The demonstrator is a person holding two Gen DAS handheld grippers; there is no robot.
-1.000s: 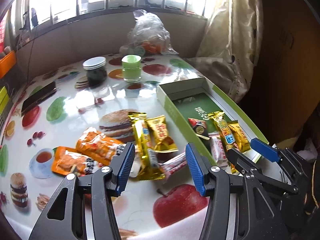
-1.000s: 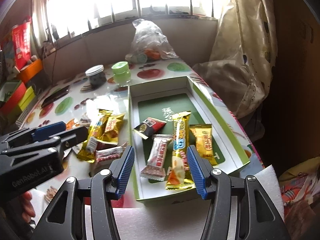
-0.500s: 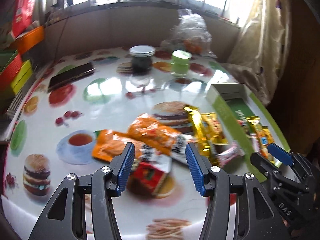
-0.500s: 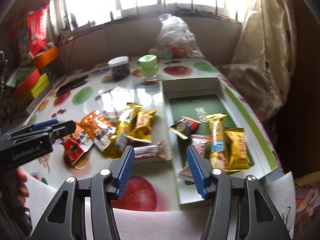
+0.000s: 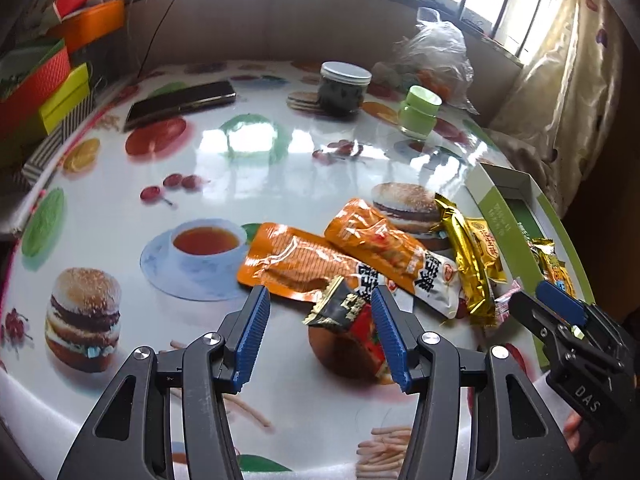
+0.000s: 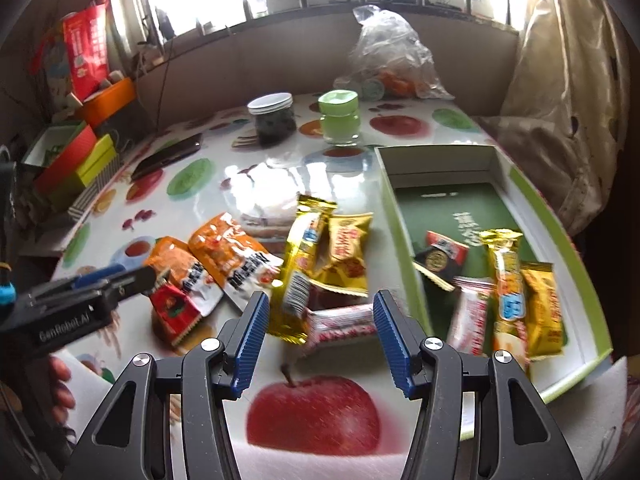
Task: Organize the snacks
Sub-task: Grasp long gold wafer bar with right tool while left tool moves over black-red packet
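We had both sets of fingers open and empty. Our left gripper (image 5: 318, 334) hung over the red-and-black packet (image 5: 352, 320), which lay on the desk (image 5: 120, 200) against the orange packets (image 5: 304, 260). Our right gripper (image 6: 320, 338) faced the pink-and-white bar (image 6: 344, 322) beside the box (image 6: 560, 232), where several snacks already lay. We judged the risks plain: overlapping wrappers could drag a neighbour along, slick foil could slip from the fingers, and the two grippers, working near each other, could collide.
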